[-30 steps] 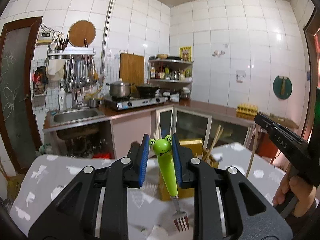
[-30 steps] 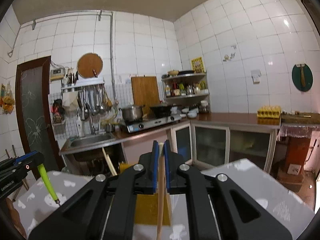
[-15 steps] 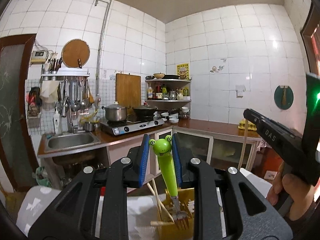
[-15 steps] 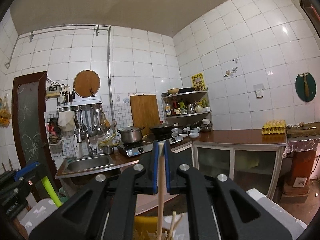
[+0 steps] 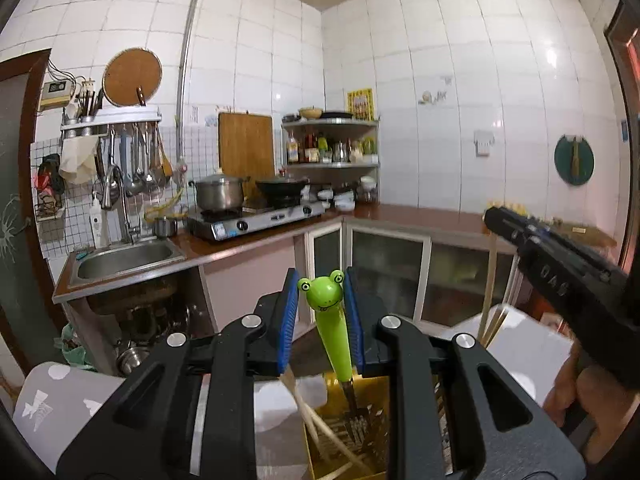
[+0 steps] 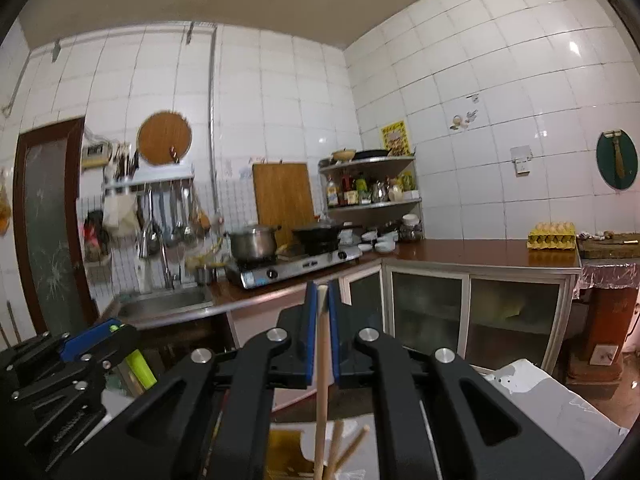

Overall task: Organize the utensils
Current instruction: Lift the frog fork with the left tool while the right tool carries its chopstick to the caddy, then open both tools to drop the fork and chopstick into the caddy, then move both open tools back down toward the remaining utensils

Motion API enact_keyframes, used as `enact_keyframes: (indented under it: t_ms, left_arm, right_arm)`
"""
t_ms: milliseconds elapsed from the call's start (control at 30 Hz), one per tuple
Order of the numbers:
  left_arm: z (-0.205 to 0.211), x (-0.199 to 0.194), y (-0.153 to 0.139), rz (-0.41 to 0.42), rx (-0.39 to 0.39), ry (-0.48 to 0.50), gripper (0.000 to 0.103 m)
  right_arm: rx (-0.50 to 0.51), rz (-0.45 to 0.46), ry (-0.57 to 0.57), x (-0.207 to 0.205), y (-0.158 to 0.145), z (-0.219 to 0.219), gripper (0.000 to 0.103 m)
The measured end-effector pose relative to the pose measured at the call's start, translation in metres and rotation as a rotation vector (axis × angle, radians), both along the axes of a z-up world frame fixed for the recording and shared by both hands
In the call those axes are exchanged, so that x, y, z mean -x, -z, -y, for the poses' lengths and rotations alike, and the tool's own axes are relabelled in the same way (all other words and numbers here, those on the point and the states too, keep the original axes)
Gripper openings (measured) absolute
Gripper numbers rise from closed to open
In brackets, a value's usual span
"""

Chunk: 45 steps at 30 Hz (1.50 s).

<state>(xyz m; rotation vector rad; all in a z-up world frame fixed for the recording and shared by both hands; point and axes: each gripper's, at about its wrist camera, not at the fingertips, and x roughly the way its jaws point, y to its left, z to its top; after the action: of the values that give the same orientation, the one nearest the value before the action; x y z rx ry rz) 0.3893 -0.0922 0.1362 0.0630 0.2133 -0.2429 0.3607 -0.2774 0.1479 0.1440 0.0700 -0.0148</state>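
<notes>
Two grippers are up over the yellow holder (image 5: 320, 440) on your table (image 5: 68, 404), and that tall box has pale chopsticks and forks in it. Your left gripper (image 5: 322, 320) squeezes a bright green fork (image 5: 332, 332) with a smiling frog face on top, its metal prongs dipping into the holder. Your right gripper (image 6: 319, 336) is pinched tight on one thin wooden chopstick (image 6: 321, 384) hanging straight down.

Yellow holder (image 5: 320, 440) base and chopstick (image 6: 320, 412) tip cut off below.
</notes>
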Motion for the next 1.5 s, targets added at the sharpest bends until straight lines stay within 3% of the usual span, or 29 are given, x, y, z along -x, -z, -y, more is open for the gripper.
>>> enact_keyframes:
  t_ms: [133,300,467,500,567,600,633,733,833,1033,1200,1500]
  left_arm:
    - [0.002,-0.006,0.023,-0.059,-0.046,0.006,0.022]
    - [-0.003,-0.01,0.041,-0.167,-0.038,0.017,0.022]
    - [-0.009,0.005,0.038,-0.204,-0.053,0.014,0.025]
    - [-0.011,0.011,0.033,-0.214,-0.044,0.027,0.028]
    - [-0.018,0.022,0.021,-0.216,-0.022,0.028,0.039]
    - [-0.022,0.029,0.015,-0.209,-0.016,0.022,0.05]
    - [-0.024,0.035,0.01,-0.2,-0.014,0.016,0.06]
    - [-0.038,0.058,-0.007,-0.167,-0.013,-0.011,0.082]
    - [-0.055,0.078,-0.015,-0.155,0.003,-0.025,0.096]
    - [-0.087,0.103,0.007,-0.21,0.014,-0.083,0.098]
    - [-0.102,0.112,0.043,-0.269,-0.025,-0.122,0.098]
    - [-0.118,0.118,0.099,-0.37,-0.027,-0.137,0.098]
  right_arm:
    - [0.028,-0.055,-0.024,-0.003,0.015,0.004,0.006]
    - [0.042,-0.173,-0.055,-0.007,0.04,0.007,0.008]
    - [0.084,-0.251,-0.066,-0.006,0.053,0.004,0.01]
    - [0.079,-0.27,-0.066,-0.003,0.052,0.006,0.013]
    - [0.037,-0.311,-0.071,0.002,0.048,0.013,0.034]
    - [0.023,-0.319,-0.062,0.004,0.045,0.014,0.057]
    - [0.01,-0.318,-0.047,0.012,0.041,0.018,0.062]
    - [0.036,-0.324,-0.038,0.033,0.033,0.02,0.063]
    - [0.078,-0.331,-0.002,0.057,0.032,0.017,0.072]
    - [0.144,-0.372,0.011,0.098,0.058,-0.004,0.073]
    - [0.096,-0.44,0.022,0.116,0.095,-0.01,0.073]
    - [0.018,-0.509,0.036,0.134,0.143,-0.026,0.073]
